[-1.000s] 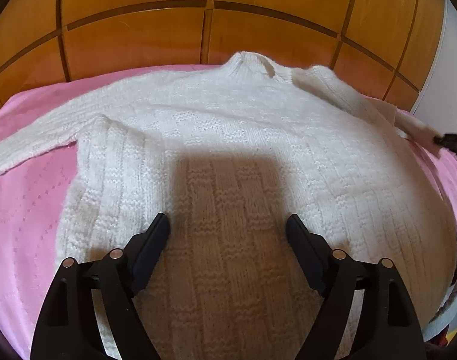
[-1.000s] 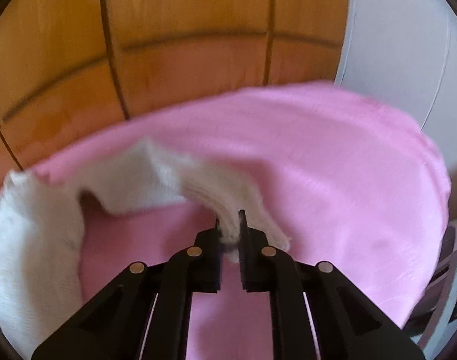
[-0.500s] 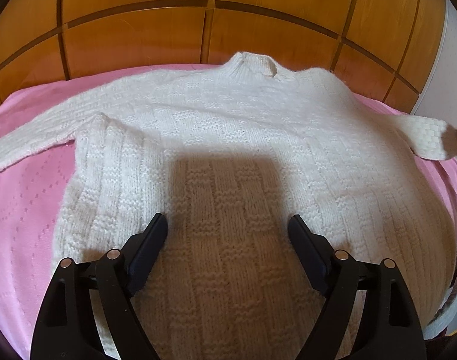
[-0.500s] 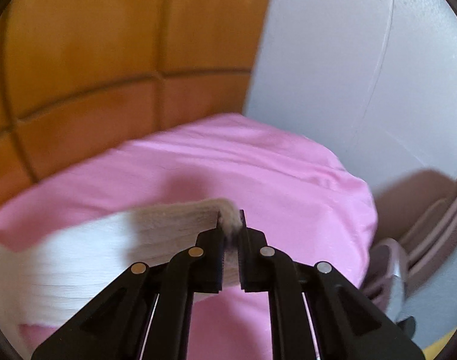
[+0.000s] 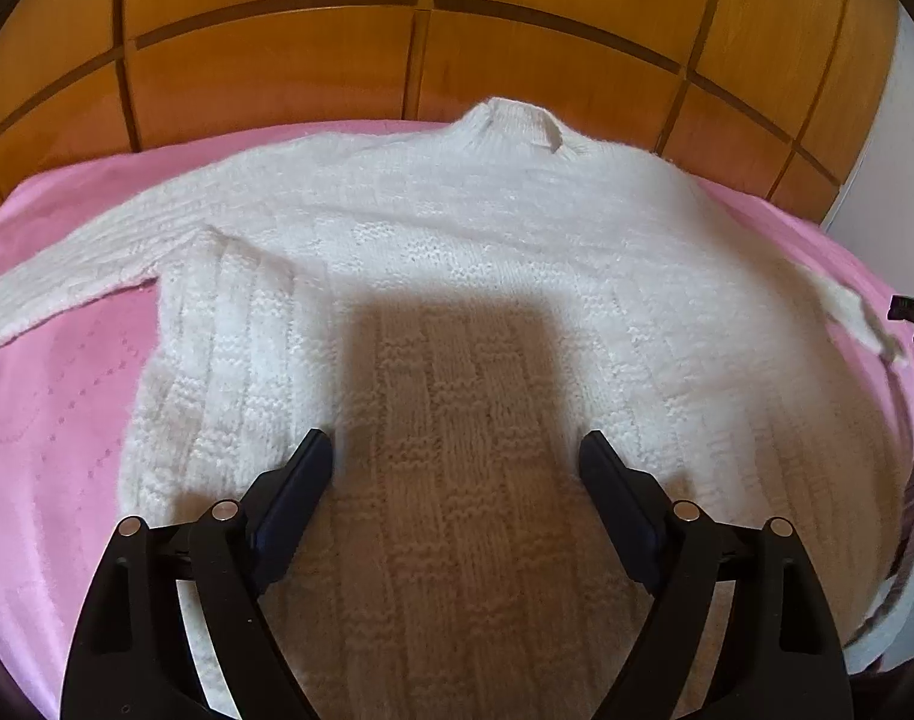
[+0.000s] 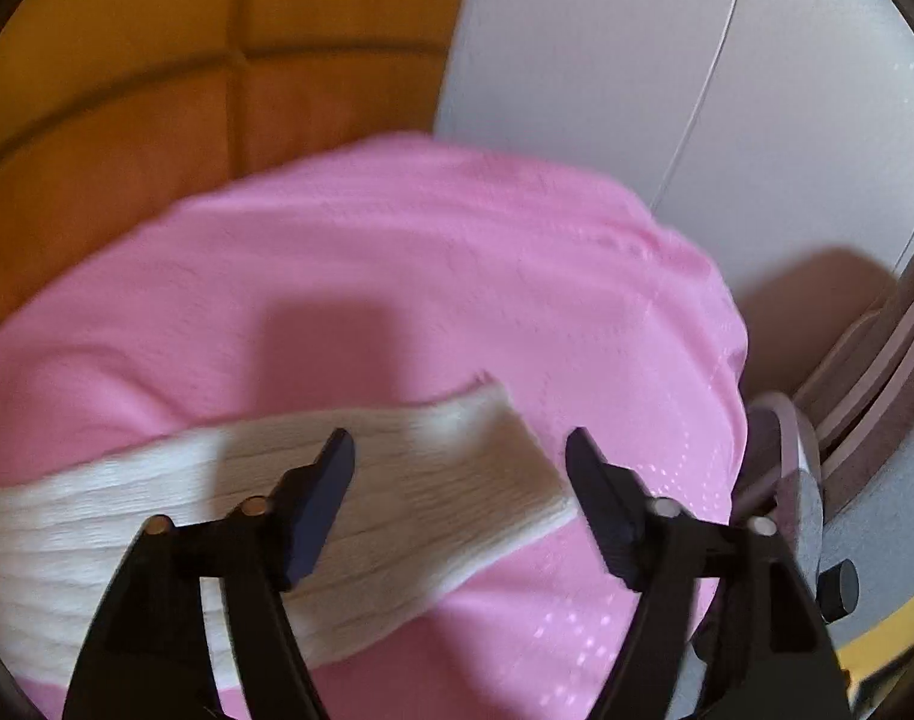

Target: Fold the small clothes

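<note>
A white knitted sweater [image 5: 457, 252] lies flat on a pink bedcover [image 5: 54, 420], collar toward the headboard, both sleeves spread out. My left gripper [image 5: 453, 456] is open and empty, hovering over the sweater's lower body. My right gripper [image 6: 460, 450] is open just above the cuff end of the right sleeve [image 6: 396, 480], which lies flat on the pink cover. That sleeve's end also shows at the right edge of the left wrist view [image 5: 853, 312].
A wooden panelled headboard [image 5: 432, 42] stands behind the bed. A white wall [image 6: 667, 60] is to the right. Brown-grey furniture parts [image 6: 865, 372] sit beside the bed's right edge, close to the right gripper.
My right gripper pulled the sleeve out to the right, then opened and let it go; the sleeve now lies flat. The left gripper has barely moved.
</note>
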The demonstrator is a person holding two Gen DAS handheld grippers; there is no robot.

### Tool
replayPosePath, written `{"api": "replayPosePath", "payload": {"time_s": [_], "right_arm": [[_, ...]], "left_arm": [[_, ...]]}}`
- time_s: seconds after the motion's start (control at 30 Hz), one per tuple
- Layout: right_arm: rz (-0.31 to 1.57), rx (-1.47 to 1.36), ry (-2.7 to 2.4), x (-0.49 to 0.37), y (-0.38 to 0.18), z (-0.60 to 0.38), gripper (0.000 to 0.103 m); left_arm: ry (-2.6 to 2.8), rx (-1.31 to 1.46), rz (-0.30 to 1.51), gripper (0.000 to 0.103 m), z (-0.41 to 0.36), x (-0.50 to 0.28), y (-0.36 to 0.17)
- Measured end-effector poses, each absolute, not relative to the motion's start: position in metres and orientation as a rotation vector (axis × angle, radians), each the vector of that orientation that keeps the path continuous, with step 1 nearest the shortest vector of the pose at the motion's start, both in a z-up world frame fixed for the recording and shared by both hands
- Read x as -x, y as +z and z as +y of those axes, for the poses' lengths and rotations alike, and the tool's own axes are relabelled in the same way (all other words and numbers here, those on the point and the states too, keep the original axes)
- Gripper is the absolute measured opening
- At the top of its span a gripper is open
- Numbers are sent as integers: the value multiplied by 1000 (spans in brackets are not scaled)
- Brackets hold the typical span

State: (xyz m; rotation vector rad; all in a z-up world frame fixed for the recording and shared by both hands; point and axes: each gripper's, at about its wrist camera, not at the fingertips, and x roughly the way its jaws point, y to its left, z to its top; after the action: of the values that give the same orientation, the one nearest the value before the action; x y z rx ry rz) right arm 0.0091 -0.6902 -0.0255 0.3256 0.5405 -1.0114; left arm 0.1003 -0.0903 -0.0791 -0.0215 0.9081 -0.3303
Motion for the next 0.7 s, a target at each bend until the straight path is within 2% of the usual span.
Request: {"api": "replayPosePath", "payload": {"time_s": [0.17, 0.37, 0.4, 0.43, 0.47, 0.6, 0.7], "right_arm": [[547, -368, -630, -22, -24, -616, 72], [632, -485, -124, -53, -51, -515, 65], [641, -489, -96, -57, -55, -504, 65], [655, -483, -75, -63, -60, -491, 64], [669, -477, -62, -69, -64, -480, 60], [684, -490, -53, -79, -76, -452, 51], [703, -491, -35, -74, -82, -444, 51]], "left_arm": [[-275, 133, 898, 83, -56, -95, -64], [-175, 248, 869, 82, 7, -79, -53], [-170, 273, 874, 80, 17, -76, -54], [-167, 293, 882, 74, 25, -75, -55], [-169, 321, 896, 72, 34, -75, -58], [-217, 401, 916, 70, 46, -79, -66], [-251, 423, 952, 70, 42, -84, -78]]}}
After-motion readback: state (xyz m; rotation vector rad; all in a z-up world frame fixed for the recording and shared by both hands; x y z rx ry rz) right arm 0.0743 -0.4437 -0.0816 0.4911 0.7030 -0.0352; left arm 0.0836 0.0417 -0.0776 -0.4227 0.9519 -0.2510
